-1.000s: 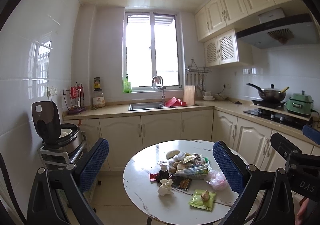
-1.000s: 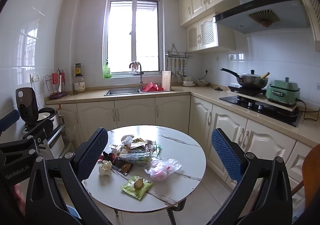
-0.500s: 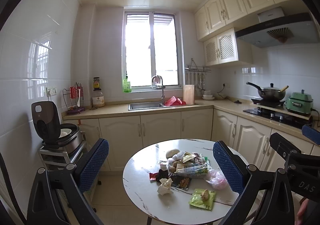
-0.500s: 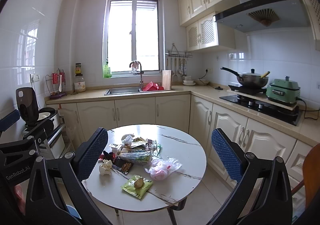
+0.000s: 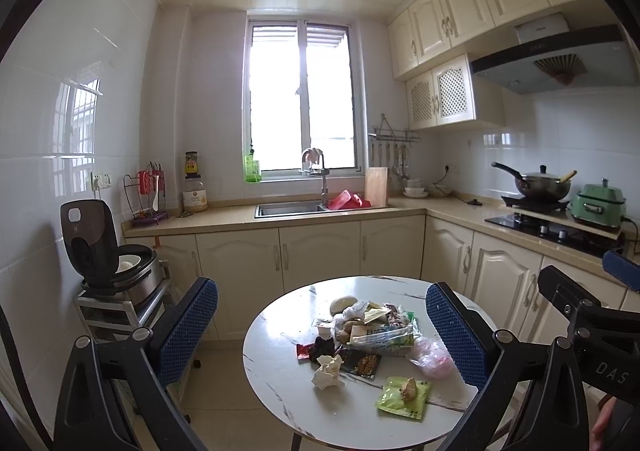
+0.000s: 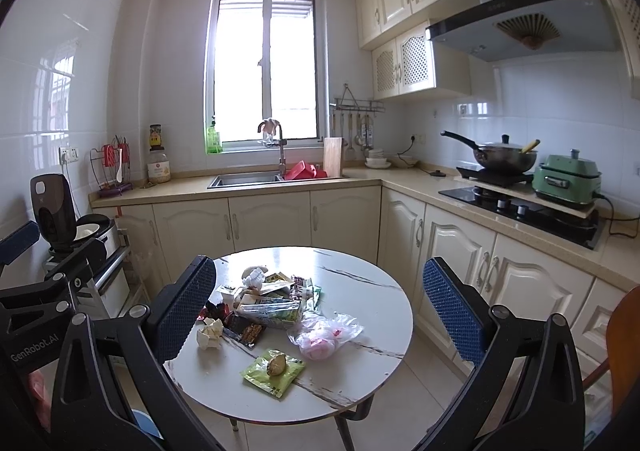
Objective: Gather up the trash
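The trash pile (image 6: 272, 303) lies untouched at mid-frame on the round marble table (image 6: 360, 283), with a crumpled tissue (image 6: 210, 333), a green wrapper (image 6: 272, 371) and a pink plastic bag (image 6: 324, 337) around it. Both the left gripper (image 5: 320, 335) and the right gripper (image 6: 316, 307) hover spread wide and empty, well back. Collecting seems not yet begun; next, one should descend onto a loose outer piece.

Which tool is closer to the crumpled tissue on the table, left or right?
Left, though only slightly. The tissue lies almost centred ahead of the left tool, while from the right tool it sits off toward the left finger. Both hang open, short of the table.
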Motion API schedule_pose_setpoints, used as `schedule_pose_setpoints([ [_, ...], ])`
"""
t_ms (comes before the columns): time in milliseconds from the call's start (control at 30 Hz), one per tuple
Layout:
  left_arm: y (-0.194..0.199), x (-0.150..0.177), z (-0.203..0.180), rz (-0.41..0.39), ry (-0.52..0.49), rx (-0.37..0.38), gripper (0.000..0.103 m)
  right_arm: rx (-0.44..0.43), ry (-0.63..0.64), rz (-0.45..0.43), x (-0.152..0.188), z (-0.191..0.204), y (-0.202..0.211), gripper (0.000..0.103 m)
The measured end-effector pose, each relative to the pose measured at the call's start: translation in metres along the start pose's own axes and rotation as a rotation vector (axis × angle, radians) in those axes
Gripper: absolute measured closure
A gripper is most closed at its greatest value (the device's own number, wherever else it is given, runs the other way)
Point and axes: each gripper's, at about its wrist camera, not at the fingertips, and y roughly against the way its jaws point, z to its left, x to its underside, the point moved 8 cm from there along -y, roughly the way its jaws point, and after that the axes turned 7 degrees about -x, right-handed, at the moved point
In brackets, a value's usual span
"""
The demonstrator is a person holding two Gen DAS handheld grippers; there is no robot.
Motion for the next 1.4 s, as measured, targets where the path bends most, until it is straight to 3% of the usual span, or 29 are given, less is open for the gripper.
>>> schedule_pose_setpoints([
  [667, -0.023, 0.005, -0.003, 0.038, -0.009, 0.002, 0.001, 0.025, -0.022, 0.016, 0.001, -0.019, -0.008, 0.0],
  [900, -0.069, 0.027, -0.012, 0.139, -0.036, 0.01, 0.001, 0.049, -0.046, 0.116, 0.03, -0.041, -0.052, 0.0],
  [1033, -0.108, 0.054, -0.024, 0.241, -0.061, 0.041, 0.001, 0.058, -0.047, 0.215, 0.064, -0.056, -0.091, 0.0],
  [1267, -0.164, 0.103, -0.078, 0.407, -0.161, 0.127, 0.001, 0.059, -0.097, 0.367, 0.126, -0.084, -0.144, 0.0],
  [1400, -0.195, 0.12, -0.099, 0.443, -0.203, 0.152, 0.001, 0.046, -0.104, 0.42, 0.15, -0.093, -0.163, 0.0],
])
